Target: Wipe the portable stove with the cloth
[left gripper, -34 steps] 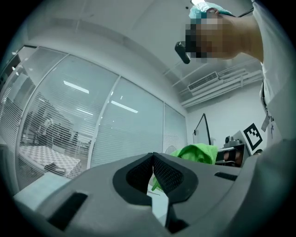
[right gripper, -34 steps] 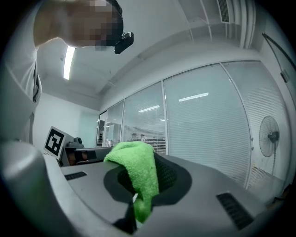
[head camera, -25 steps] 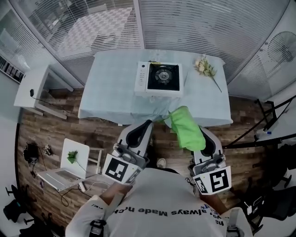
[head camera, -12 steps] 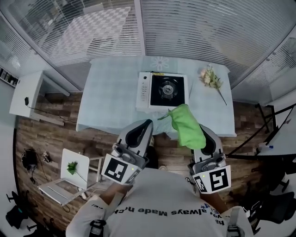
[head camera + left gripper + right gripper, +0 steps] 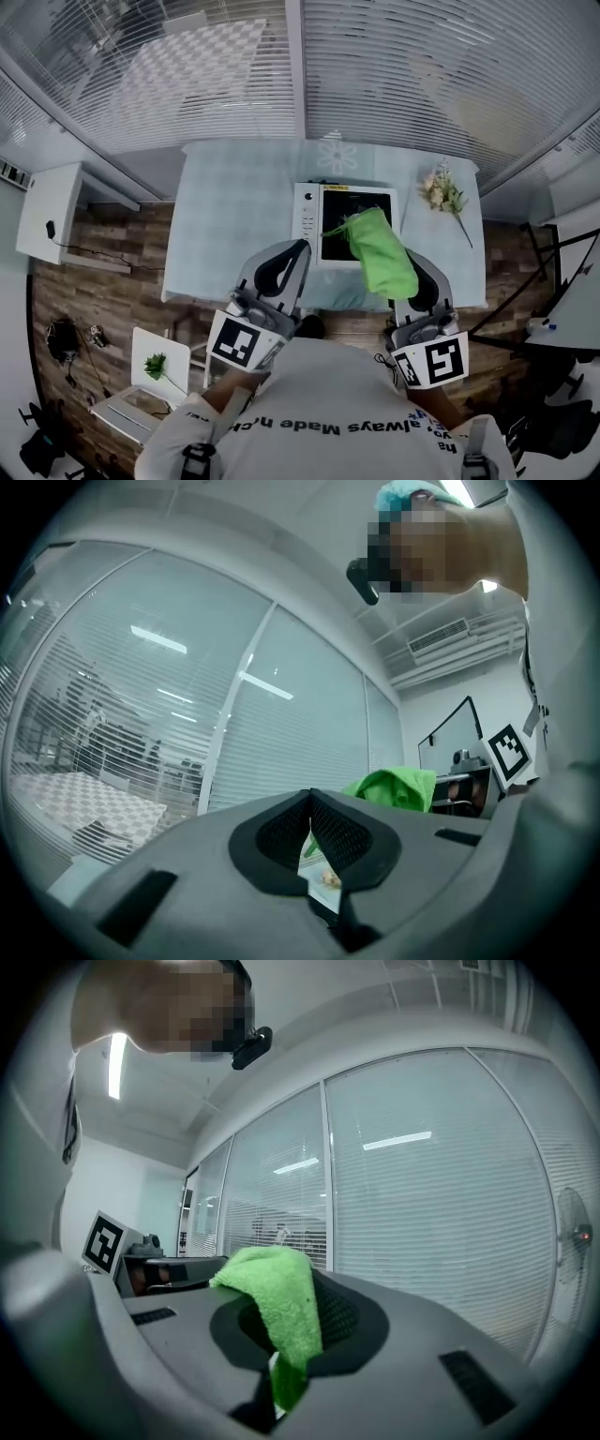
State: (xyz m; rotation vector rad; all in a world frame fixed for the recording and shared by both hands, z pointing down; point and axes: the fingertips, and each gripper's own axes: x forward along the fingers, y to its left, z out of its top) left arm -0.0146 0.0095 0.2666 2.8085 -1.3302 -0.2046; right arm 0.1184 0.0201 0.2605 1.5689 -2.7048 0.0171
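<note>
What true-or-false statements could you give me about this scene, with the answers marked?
1. The right gripper has its jaws shut on the green cloth. True.
2. The left gripper holds a cloth too. False: its jaws are together with nothing between them.
3. The flowers lie on top of the portable stove. False: they lie on the table, beside the stove.
4. The stove stands on the table. True.

The cloth (image 5: 384, 258) has moved forward over the stove (image 5: 308, 225).
</note>
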